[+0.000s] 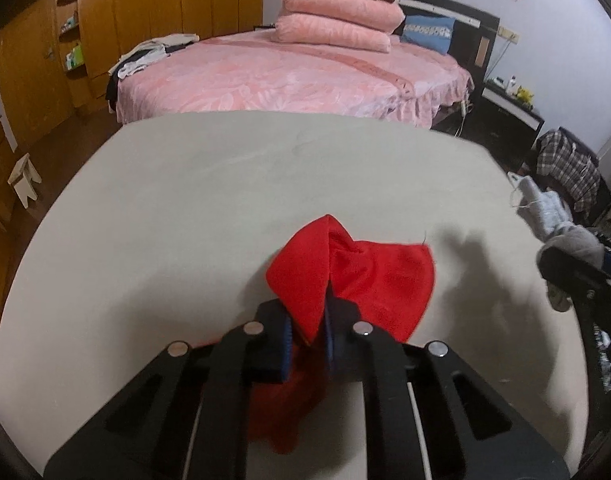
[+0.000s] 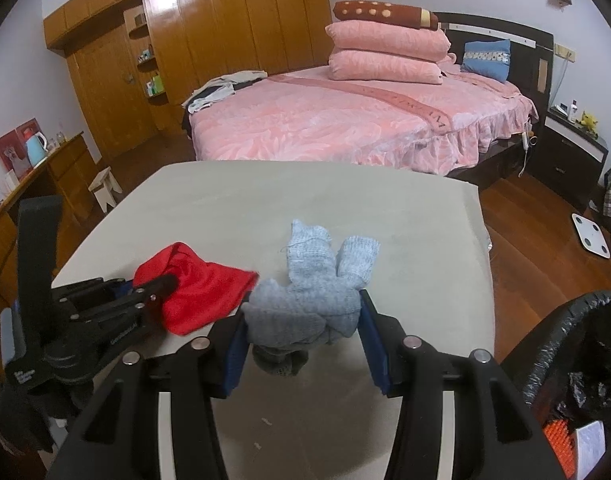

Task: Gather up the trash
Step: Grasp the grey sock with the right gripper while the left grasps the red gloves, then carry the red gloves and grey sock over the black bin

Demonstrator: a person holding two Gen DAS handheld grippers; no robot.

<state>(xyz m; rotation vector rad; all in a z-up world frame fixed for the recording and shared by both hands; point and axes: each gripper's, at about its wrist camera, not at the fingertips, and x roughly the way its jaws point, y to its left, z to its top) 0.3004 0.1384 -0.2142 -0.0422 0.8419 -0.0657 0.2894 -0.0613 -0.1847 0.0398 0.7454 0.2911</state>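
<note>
A red cloth lies crumpled on the grey table. My left gripper is shut on a fold of it at its near edge. In the right wrist view the same red cloth sits left of centre, with the left gripper reaching in from the left. A grey knitted glove bundle fills my right gripper, whose blue pads press on both of its sides. Part of the bundle hangs below the jaws. The left wrist view catches the right gripper at its right edge.
A bin lined with a black bag stands at the table's right side, with some litter inside. Beyond the table is a pink bed. A small white stool and a white scale rest on the wood floor.
</note>
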